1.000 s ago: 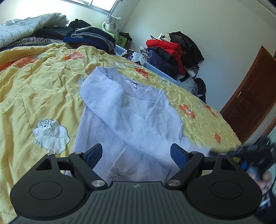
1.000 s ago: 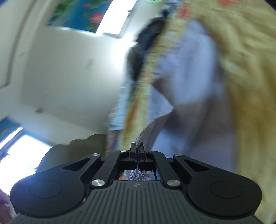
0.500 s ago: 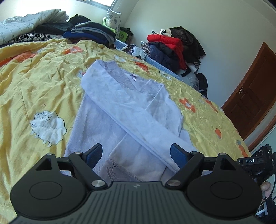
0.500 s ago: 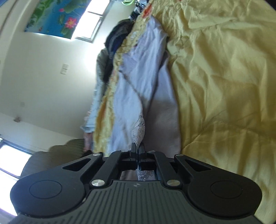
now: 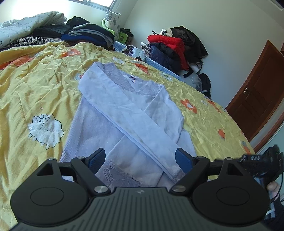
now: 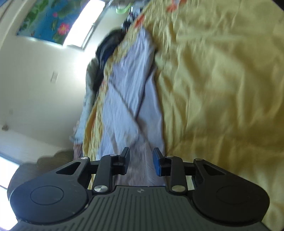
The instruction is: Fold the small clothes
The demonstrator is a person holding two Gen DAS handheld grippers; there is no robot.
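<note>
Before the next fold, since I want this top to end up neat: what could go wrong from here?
1. The right gripper is opening with the lace cuff between its pads; the cloth might snag and drag the sleeve off its diagonal as it withdraws.
2. The yellow quilt is rumpled, so the lilac top may fold unevenly.
3. The left gripper hovers open at the hem; a shallow pinch might catch only one layer.

1. left wrist view is sharp and evenly daylit; brightness comes from the window [image 5: 99, 1] at the top edge.
2. right wrist view is smeared by motion blur; the yellow bedspread [image 6: 221, 80] loses its detail.
3. the window [image 6: 85, 24] there is blown out white.
4. fisheye bending curves walls near both frames' edges.
</note>
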